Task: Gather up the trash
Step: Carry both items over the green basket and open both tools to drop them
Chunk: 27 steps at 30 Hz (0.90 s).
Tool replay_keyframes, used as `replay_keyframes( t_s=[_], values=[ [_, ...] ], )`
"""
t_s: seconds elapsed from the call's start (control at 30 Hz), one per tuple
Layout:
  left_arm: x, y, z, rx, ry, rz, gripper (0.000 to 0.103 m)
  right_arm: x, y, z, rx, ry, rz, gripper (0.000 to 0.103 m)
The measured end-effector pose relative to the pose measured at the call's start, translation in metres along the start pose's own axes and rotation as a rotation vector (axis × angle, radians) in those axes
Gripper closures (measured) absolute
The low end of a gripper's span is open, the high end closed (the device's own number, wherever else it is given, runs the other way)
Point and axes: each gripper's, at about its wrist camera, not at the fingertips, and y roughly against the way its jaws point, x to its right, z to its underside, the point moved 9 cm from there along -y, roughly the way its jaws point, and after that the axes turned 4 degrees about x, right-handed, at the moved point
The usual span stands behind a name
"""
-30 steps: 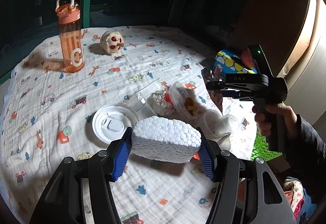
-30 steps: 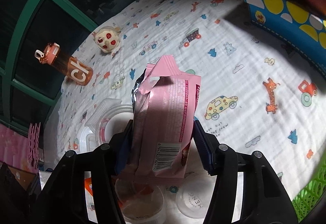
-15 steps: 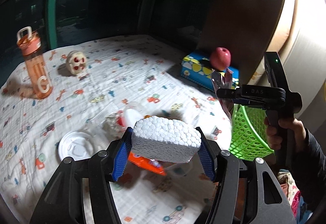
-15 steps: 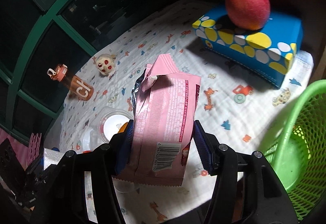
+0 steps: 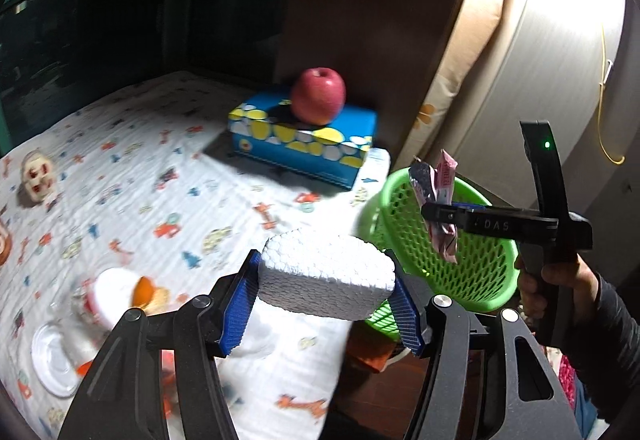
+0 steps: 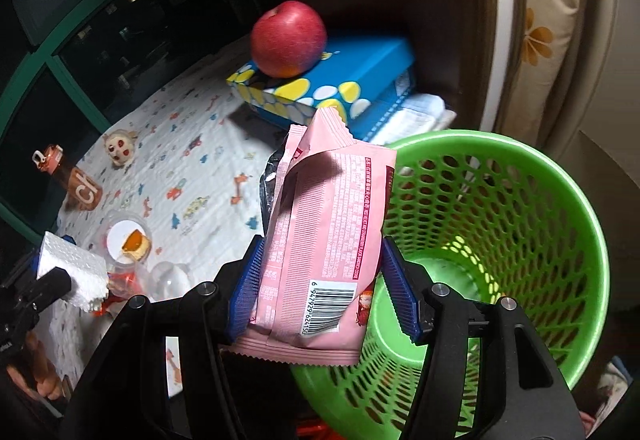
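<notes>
My left gripper [image 5: 326, 280] is shut on a white foam block [image 5: 326, 278] and holds it above the table's right edge, just left of the green mesh basket [image 5: 476, 272]. My right gripper [image 6: 324, 272] is shut on a pink snack wrapper [image 6: 326, 236] and holds it upright over the near rim of the green basket [image 6: 560, 208]. The right gripper with the wrapper [image 5: 440, 200] also shows in the left wrist view, above the basket's opening. The foam block [image 6: 70, 272] shows at the left of the right wrist view.
A red apple [image 5: 318, 96] sits on a blue spotted box [image 5: 304, 148] at the table's far right. Plastic cups, a lid [image 5: 54, 358] and orange scraps [image 5: 144, 290] lie on the patterned cloth at left. A small skull toy [image 5: 36, 176] and an orange bottle [image 6: 74, 180] stand farther back.
Both grippers have swung right from over the table toward the green basket, still holding the foam block and the pink wrapper. The wrapper is now over the basket's rim.
</notes>
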Motion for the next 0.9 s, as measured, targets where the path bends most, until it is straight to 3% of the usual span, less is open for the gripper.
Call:
replay_keyframes(
  t_s=[0.4, 0.9],
  values=[
    [0.071, -0.058, -0.015, -0.061, -0.065, 0.112, 0.045, 0.081, 0.024, 0.026, -0.001, -0.086, 0.100, 0.027],
    [0.125, -0.112, -0.004, -0.155, -0.096, 0.189, 0.045, 0.120, 0.072, 0.039, 0.084, -0.175, 0.112, 0.024]
  ],
)
